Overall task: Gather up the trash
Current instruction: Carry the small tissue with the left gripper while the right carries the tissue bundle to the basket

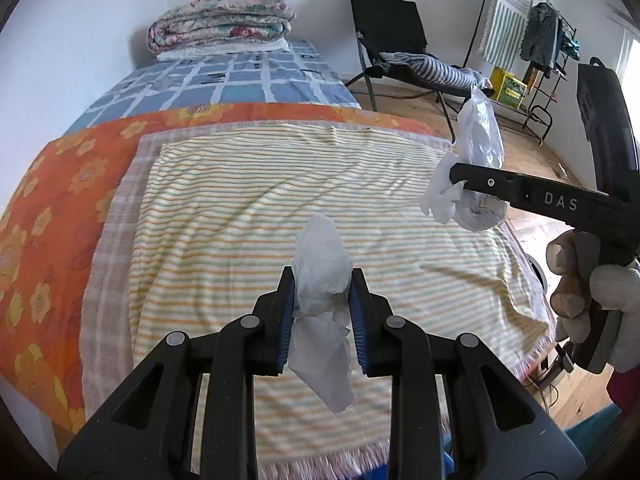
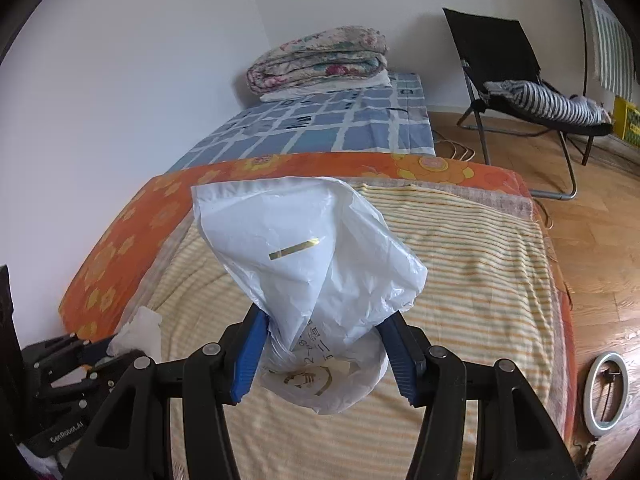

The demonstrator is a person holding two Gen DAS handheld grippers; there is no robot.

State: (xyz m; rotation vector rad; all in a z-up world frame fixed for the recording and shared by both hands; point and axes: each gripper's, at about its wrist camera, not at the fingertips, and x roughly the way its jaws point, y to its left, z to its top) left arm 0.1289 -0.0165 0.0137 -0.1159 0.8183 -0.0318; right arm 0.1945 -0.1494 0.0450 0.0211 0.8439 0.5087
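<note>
My left gripper (image 1: 322, 312) is shut on a crumpled white tissue (image 1: 320, 276), held in the air above the striped towel (image 1: 248, 200) on the bed. My right gripper (image 2: 324, 356) is shut on a bunched white plastic bag (image 2: 316, 252) with printed paper inside, also lifted over the towel. In the left wrist view the right gripper (image 1: 460, 184) shows at the right edge with the bag (image 1: 480, 140) and a gloved hand (image 1: 576, 280) behind it. In the right wrist view the left gripper (image 2: 112, 354) and its tissue (image 2: 138, 332) sit low at the left.
The bed carries an orange flowered sheet (image 1: 52, 184), a blue checked cover (image 1: 224, 80) and folded quilts (image 1: 220, 20) at the far end. A black folding chair (image 1: 392, 36) and a clothes rack (image 1: 532, 32) stand on the wooden floor to the right. A ring light (image 2: 608, 392) lies by the bed.
</note>
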